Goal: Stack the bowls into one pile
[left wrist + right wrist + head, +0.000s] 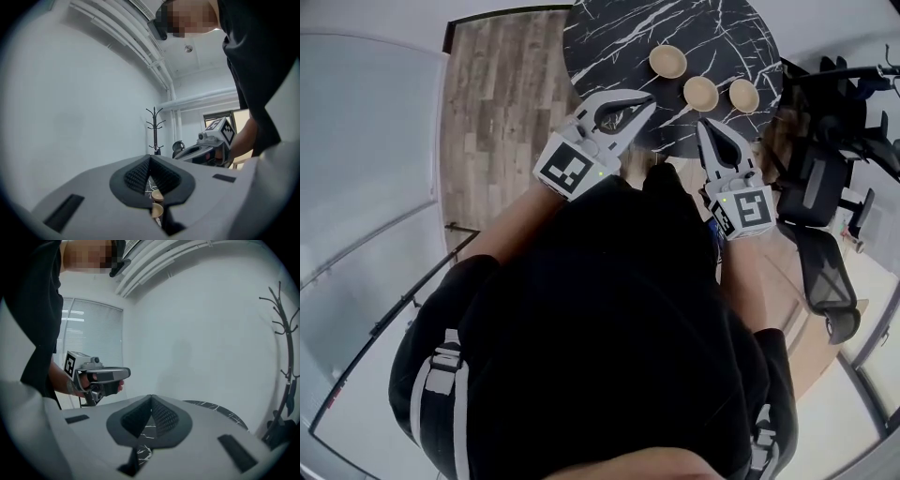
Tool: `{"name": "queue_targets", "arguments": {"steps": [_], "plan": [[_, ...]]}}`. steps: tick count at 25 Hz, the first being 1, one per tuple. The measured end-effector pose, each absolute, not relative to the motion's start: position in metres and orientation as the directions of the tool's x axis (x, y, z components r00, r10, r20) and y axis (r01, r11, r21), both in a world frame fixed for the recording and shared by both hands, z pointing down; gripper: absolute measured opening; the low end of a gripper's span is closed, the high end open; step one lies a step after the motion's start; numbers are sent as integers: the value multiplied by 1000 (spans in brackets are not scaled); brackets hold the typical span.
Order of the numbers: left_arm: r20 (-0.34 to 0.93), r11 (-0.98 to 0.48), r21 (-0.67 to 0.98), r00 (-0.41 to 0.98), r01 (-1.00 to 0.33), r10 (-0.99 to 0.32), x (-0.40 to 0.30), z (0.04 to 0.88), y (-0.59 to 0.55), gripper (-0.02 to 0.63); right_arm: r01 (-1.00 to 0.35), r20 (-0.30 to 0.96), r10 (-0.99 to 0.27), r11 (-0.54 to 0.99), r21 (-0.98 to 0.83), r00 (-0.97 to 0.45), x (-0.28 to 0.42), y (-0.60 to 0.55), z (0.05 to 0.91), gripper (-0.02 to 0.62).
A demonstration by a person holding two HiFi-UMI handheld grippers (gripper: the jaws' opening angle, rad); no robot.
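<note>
Three tan bowls stand apart on the round black marble table (609,37): one at the far left (667,61), one in the middle (700,93), one on the right (743,95). My left gripper (650,98) hovers over the table's near edge, left of the middle bowl, jaws shut and empty. My right gripper (703,124) points at the middle bowl from just below it, also shut and empty. In the left gripper view, two bowls (157,195) show through the gap behind the closed tips (151,158). The right gripper view shows closed tips (151,396) over the table (220,408).
A black office chair (825,187) stands right of the table. Wood floor (487,103) lies to the left, beside a glass wall (366,159). A coat stand (154,129) rises by the far wall. The person's dark-clothed body fills the lower head view.
</note>
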State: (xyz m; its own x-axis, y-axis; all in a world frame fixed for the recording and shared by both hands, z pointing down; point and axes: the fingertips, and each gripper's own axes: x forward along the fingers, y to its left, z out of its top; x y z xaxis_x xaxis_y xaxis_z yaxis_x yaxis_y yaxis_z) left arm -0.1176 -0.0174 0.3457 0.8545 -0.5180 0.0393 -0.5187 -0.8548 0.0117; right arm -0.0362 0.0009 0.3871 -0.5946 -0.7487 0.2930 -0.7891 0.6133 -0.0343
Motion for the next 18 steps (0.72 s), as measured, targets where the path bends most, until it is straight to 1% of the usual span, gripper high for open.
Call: {"name": "queue_targets", "arguments": {"steps": [11,18], "plan": [[33,-775,16,775,-632,-631,-120,352,-60,3,-745,354,-686,666,-44,-635,-19,-71,429,-3],[8,-727,-30,728,-686,-686,-107,354,-83,3,-719,420,-636,692,-62,-648,-8,-109,476,-3]]}}
